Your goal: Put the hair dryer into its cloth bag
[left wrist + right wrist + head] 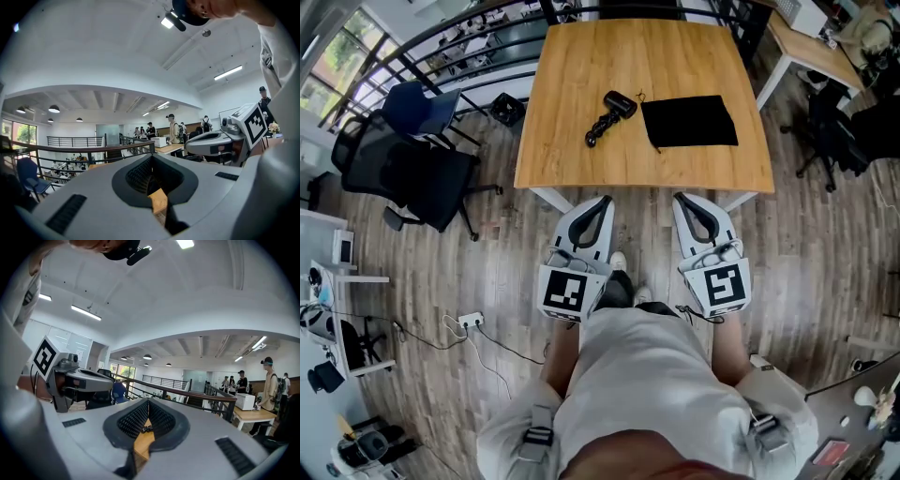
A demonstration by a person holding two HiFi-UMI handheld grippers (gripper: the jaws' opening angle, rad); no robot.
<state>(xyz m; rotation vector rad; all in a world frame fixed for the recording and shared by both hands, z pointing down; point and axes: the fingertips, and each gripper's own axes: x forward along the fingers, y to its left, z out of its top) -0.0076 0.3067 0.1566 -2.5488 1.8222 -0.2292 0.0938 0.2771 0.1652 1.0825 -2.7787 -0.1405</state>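
Left gripper [602, 201] and right gripper [684, 199] hang closed, empty, off the table's [581, 56] near edge. Hair dryer [610, 116] lies beside bag [689, 121], unpacked

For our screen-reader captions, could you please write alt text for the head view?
Seen from above, a black hair dryer lies on a wooden table, just left of a flat black cloth bag. Nearer the camera, the left gripper and right gripper are held short of the table's near edge, both shut and empty.

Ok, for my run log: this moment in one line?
black hair dryer: on wooden table; black cloth bag: flat beside it; left gripper: shut, empty; right gripper: shut, empty
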